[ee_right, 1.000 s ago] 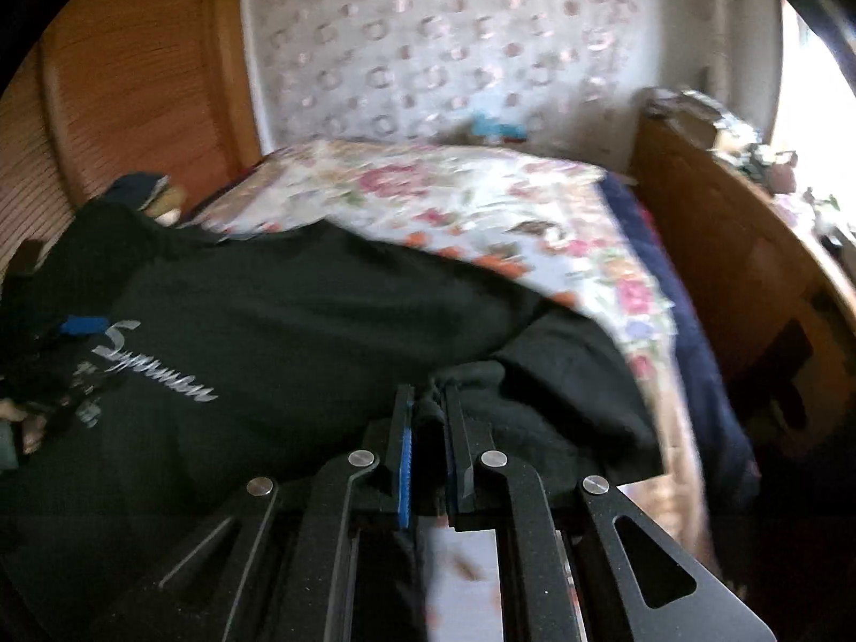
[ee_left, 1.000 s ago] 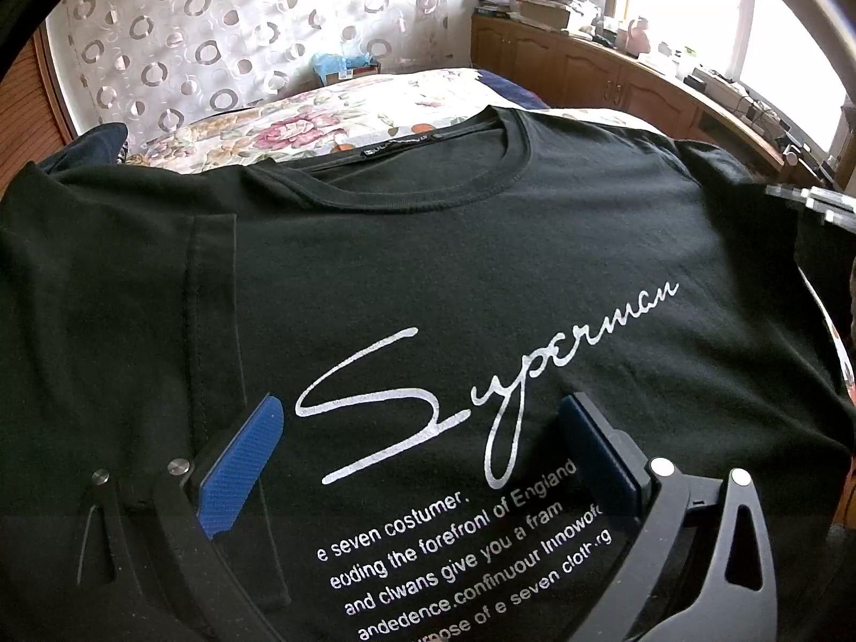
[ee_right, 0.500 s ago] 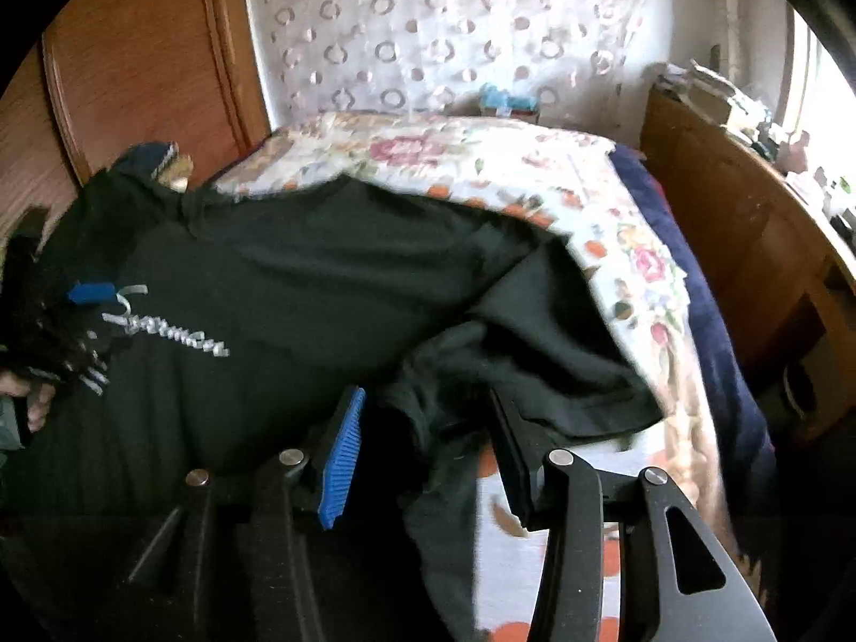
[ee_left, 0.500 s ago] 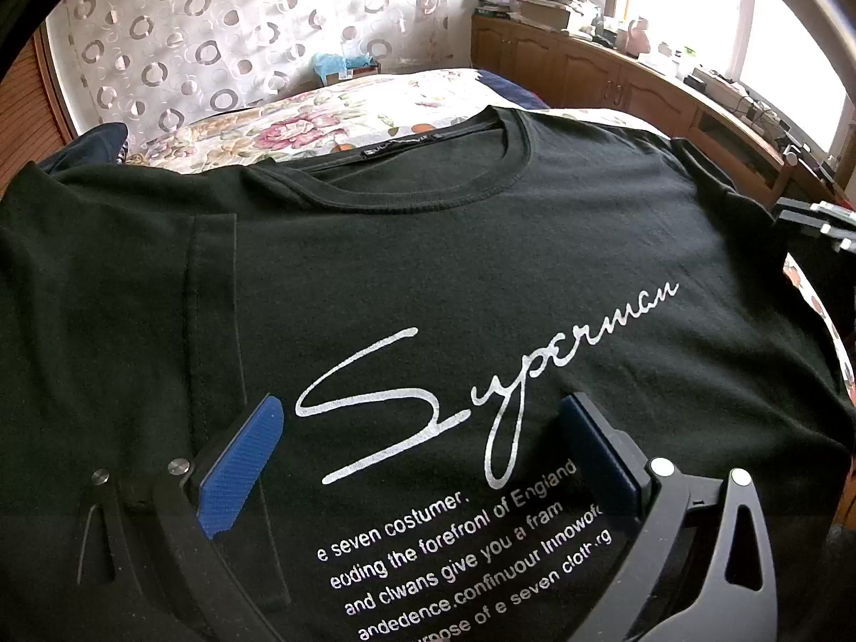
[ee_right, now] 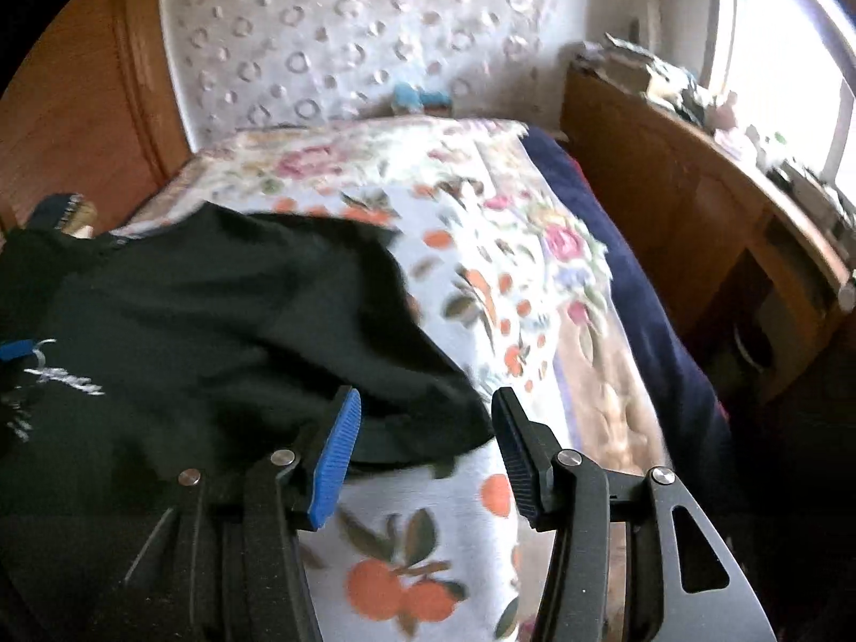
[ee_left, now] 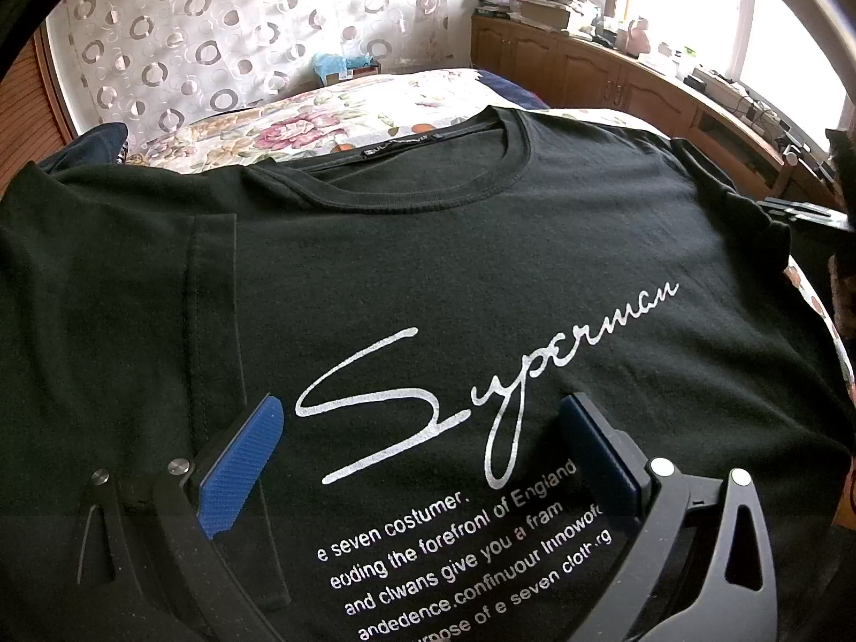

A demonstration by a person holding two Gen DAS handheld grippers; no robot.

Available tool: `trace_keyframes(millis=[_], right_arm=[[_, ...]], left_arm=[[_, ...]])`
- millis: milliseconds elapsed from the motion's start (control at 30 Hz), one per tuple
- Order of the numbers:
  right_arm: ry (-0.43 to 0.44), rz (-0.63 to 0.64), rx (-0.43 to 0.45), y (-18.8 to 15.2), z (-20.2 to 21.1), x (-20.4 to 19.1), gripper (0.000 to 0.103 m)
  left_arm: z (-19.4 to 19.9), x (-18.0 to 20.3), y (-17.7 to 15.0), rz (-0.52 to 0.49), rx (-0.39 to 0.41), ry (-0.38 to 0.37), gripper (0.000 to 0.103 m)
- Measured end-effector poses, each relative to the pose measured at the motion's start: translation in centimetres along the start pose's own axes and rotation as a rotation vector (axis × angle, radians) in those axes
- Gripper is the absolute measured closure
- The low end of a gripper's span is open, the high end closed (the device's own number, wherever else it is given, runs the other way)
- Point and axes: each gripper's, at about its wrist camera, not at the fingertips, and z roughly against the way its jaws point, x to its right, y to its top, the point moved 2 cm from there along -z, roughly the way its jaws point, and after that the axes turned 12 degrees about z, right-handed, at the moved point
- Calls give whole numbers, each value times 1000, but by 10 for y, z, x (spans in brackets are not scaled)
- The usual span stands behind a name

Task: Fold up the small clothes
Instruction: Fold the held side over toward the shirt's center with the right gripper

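Note:
A black T-shirt (ee_left: 428, 246) with white "Superman" lettering lies face up on the bed, collar at the far side. My left gripper (ee_left: 422, 417) is open and empty, its jaws spread just above the print. In the right wrist view the shirt (ee_right: 214, 331) lies to the left, with its right sleeve edge folded in over the body. My right gripper (ee_right: 422, 417) is open and empty, hovering over the sleeve's edge and the bedspread. The right gripper also shows at the right edge of the left wrist view (ee_left: 802, 211).
The shirt lies on a floral bedspread (ee_right: 508, 278) with orange fruit print. A wooden cabinet (ee_right: 695, 246) with clutter runs along the right under a window. A wooden headboard (ee_right: 80, 107) and a patterned curtain (ee_left: 214, 43) stand behind. A dark garment (ee_left: 91, 144) lies far left.
My right gripper was shut on the right sleeve, then opened and let it go; the sleeve now lies folded inward. The right gripper pulled back to the right. The left gripper stayed still.

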Motion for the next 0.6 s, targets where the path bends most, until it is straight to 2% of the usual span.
trace_keyframes(millis=[67, 133, 200, 233, 267, 300, 467, 600], right_arm=[[-7, -21, -32, -5, -13, 2, 50], [37, -44, -13, -2, -16, 7, 59], [29, -25, -4, 0, -18, 5, 66], [18, -12, -2, 2, -20, 9, 74], [22, 2, -3, 2, -17, 13, 95], [28, 14, -7, 5, -19, 12, 99], [118, 67, 40, 31, -7, -3, 101], [218, 172, 138, 66, 3, -47, 101]], left_arm=[[0, 0, 0, 0, 0, 0, 0], [0, 0, 0, 0, 0, 0, 0], [0, 0, 0, 1, 0, 0, 0], [0, -1, 0, 3, 1, 1, 0], [0, -1, 0, 2, 1, 2, 0], [1, -2, 0, 3, 2, 2, 0], [7, -5, 2, 22, 33, 20, 0], [25, -11, 5, 45, 93, 27, 0]])
